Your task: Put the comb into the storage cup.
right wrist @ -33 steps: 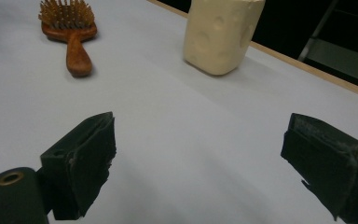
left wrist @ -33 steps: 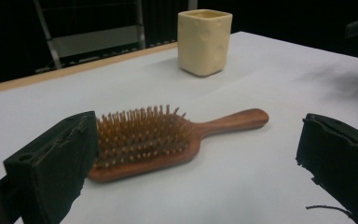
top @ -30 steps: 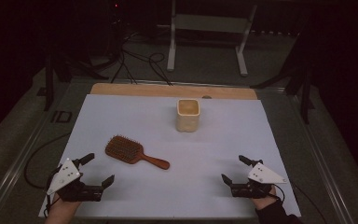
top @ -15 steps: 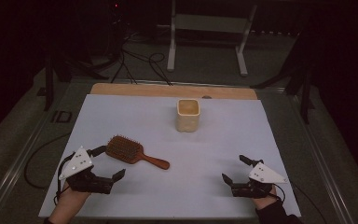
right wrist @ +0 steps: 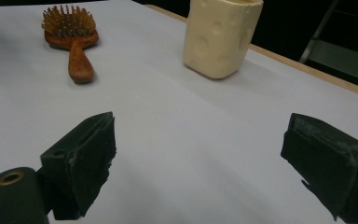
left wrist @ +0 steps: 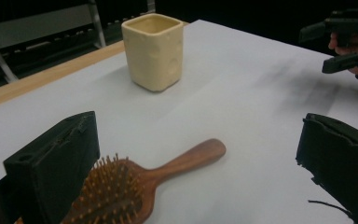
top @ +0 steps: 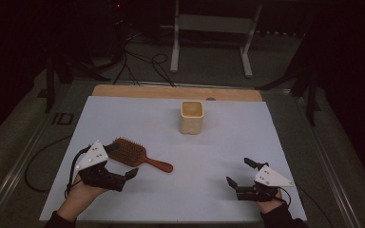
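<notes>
The hairbrush (top: 138, 156) lies flat, handle angled toward the cup's (top: 191, 117) near right; left gripper (top: 121, 162) straddles its head, jaws wide.

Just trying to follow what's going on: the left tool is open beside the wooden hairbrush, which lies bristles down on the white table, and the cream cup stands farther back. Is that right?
Not quite: the hairbrush lies bristles up, not down, as the left gripper view shows. The rest holds: the left tool is open beside it on the white table, and the cream cup stands farther back.
</notes>
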The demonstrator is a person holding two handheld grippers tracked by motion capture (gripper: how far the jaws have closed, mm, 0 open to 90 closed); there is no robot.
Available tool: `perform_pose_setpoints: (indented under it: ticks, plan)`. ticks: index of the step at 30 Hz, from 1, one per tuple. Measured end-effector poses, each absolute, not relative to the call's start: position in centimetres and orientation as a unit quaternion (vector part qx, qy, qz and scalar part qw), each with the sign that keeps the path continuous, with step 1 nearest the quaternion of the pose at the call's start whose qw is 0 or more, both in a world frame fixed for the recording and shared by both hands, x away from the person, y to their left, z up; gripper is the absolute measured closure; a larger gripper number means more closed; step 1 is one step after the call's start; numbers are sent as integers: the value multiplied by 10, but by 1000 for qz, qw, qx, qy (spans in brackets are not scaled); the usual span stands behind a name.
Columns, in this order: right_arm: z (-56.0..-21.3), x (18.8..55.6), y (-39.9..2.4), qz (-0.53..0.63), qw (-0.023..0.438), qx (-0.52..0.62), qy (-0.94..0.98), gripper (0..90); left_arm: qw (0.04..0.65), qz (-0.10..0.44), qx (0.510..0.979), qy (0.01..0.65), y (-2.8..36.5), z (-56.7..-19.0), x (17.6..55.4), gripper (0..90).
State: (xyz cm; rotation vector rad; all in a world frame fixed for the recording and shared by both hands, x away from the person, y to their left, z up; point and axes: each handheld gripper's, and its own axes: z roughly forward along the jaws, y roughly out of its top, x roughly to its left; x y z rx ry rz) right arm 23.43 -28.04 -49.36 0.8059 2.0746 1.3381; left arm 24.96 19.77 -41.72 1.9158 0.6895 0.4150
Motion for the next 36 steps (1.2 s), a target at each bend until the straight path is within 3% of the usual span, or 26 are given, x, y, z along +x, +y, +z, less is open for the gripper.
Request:
perform_pose_setpoints:
  ticks: [14,36]
  plan:
    - [-494,234,-280,500,265,297,769,94,502,167,802,276,182,-407,263,0]
    - [-494,234,-281,504,263,295,768,95,490,128,826,249,131,-423,287,9]
